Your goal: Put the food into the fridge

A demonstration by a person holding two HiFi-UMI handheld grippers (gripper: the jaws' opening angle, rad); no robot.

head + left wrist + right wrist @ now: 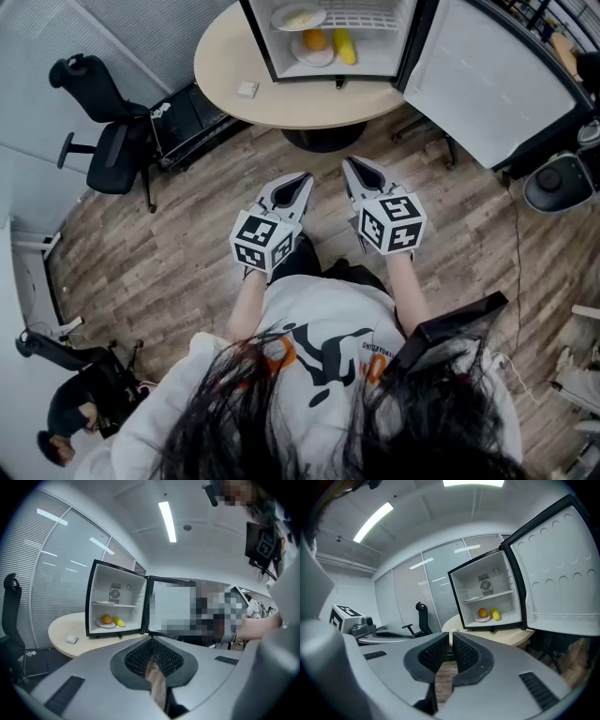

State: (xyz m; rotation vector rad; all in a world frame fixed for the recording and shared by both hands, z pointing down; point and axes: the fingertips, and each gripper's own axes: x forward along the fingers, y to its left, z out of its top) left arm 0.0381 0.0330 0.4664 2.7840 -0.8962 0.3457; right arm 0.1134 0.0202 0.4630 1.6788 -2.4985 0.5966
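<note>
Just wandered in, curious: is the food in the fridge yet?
Looks mostly done: an orange and a yellow food sit on a plate inside the fridge, with a second plate on its shelf. Nothing is in hand: left gripper and right gripper are shut and empty. Left: the door stands open.

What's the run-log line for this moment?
left gripper: shut, empty | right gripper: shut, empty | fridge door: open | orange, yellow food: on plate inside

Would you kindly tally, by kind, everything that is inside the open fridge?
Plates: 2, upper plate and lower plate
Orange fruit: 1
Yellow food: 1
Pale yellow food on the upper plate: 1
Total: 5
</note>
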